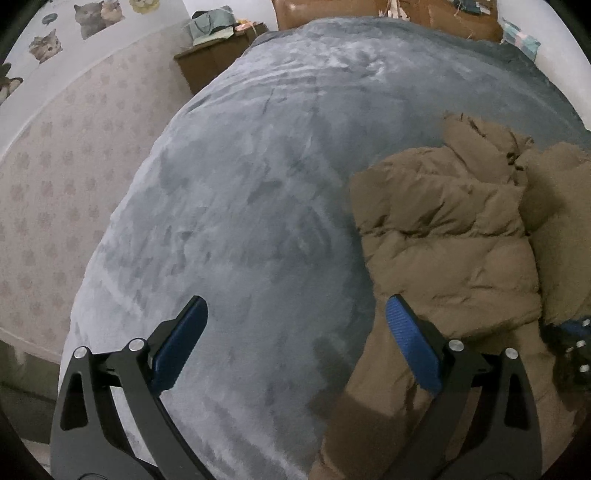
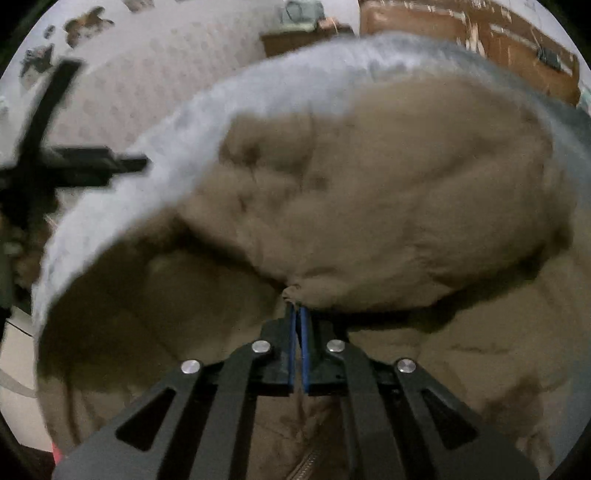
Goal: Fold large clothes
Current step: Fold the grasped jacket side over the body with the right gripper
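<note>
Rightward, jacket (image 1: pixel 454 236), open blanket (image 1: pixel 240 177) leftward

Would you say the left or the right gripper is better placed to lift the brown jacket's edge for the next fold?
Right: the right gripper is shut on a pinch of the brown jacket, while the left gripper hangs open.

A bed (image 1: pixel 258 192) covered by a grey-blue plush blanket (image 1: pixel 295 110) fills most of the room. Along its left side stands a padded wall panel (image 1: pixel 55 177) printed with pale paw marks, and above it a white wall carries cat stickers (image 1: pixel 94 13). At the far left corner sits a brown wooden nightstand (image 1: pixel 207 62) with a green bag (image 1: pixel 205 24) on top. A brown headboard (image 1: pixel 406 14) runs along the far end. The light is dim and cool.
</note>
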### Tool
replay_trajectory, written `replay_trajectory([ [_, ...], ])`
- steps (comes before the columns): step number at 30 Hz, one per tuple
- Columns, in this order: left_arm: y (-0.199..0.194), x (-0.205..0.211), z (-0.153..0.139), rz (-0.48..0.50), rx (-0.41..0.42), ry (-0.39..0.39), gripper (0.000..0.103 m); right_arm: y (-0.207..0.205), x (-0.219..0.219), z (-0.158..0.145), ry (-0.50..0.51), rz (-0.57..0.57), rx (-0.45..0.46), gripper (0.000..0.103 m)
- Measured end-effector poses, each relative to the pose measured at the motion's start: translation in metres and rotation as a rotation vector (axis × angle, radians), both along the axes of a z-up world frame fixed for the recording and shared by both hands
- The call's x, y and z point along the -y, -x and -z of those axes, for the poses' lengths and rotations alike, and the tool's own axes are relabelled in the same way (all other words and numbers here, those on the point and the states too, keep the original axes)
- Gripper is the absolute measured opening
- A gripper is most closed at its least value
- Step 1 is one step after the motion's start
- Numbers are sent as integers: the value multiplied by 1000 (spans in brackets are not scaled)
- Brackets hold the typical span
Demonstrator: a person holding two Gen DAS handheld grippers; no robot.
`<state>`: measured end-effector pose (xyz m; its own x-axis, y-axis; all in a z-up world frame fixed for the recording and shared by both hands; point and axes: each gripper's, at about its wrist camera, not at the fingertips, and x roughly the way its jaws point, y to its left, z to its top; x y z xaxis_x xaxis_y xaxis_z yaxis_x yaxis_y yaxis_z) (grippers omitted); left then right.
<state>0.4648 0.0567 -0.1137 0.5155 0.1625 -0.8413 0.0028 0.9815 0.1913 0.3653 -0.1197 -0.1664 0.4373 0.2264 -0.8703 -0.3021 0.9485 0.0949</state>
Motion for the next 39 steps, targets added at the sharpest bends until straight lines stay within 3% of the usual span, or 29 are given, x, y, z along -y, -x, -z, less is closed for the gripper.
replay_trajectory([
  [3,5,4,2,12,0,-26,96,7,8,6,-10,7,-22,5],
  [7,6,11,0,22,2,-59,96,18,14,-15,24,4,9,9],
  [9,8,16,-2,29,4,-46,96,25,17,-29,14,2,30,39],
  [10,8,17,-3,32,2,-42,97,31,21,-38,22,11,54,42],
  [14,11,32,0,59,-9,-55,96,45,49,-68,51,53,115,43],
  [20,28,72,3,132,-19,-65,96,44,136,-93,103,251,177,49],
  [25,37,123,-12,205,4,-24,97,33,195,-82,91,370,147,49],
  [31,39,217,-34,326,47,-26,97,14,224,-63,43,393,100,49],
  [37,21,280,-8,361,6,-114,96,-2,227,-37,11,371,35,54],
  [38,18,285,0,359,-1,-125,89,-3,228,-33,1,370,28,52],
  [39,13,288,8,356,-15,-130,80,-6,228,-28,-10,366,19,44],
])
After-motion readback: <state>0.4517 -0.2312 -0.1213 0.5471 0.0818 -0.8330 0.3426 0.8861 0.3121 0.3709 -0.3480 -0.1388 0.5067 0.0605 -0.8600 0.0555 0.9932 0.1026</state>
